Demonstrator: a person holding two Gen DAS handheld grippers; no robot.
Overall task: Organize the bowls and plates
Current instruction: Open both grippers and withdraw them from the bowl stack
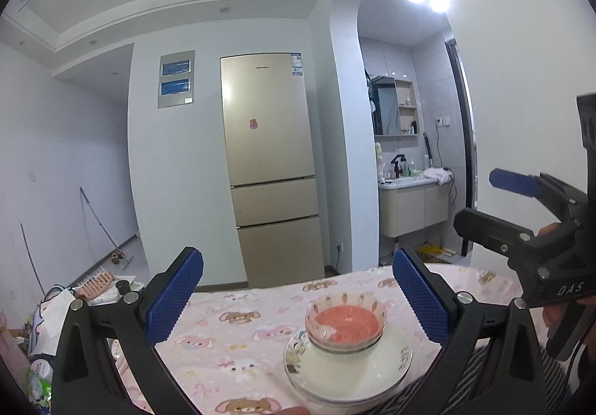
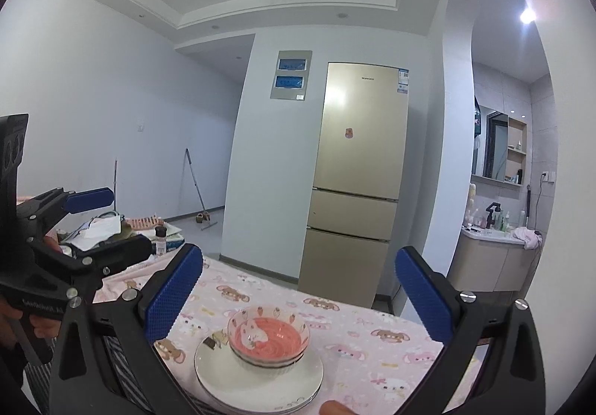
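Observation:
A pink-lined bowl (image 1: 345,323) sits nested in a white bowl, on a stack of white plates (image 1: 395,364), on the pink cartoon tablecloth (image 1: 238,344). The same stack shows in the right wrist view: bowl (image 2: 269,335), plates (image 2: 223,370). My left gripper (image 1: 298,296) is open and empty, raised above and just behind the stack. My right gripper (image 2: 298,296) is open and empty, also raised above the stack. Each gripper shows at the side of the other's view: the right one (image 1: 484,203), the left one (image 2: 123,221).
A gold fridge (image 1: 270,169) stands beyond the table's far edge. A bathroom vanity (image 1: 413,204) is seen through the arch at right. A cluttered surface with papers and a pink rack (image 2: 141,223) lies to the left. A striped cloth (image 2: 123,363) lies near the plates.

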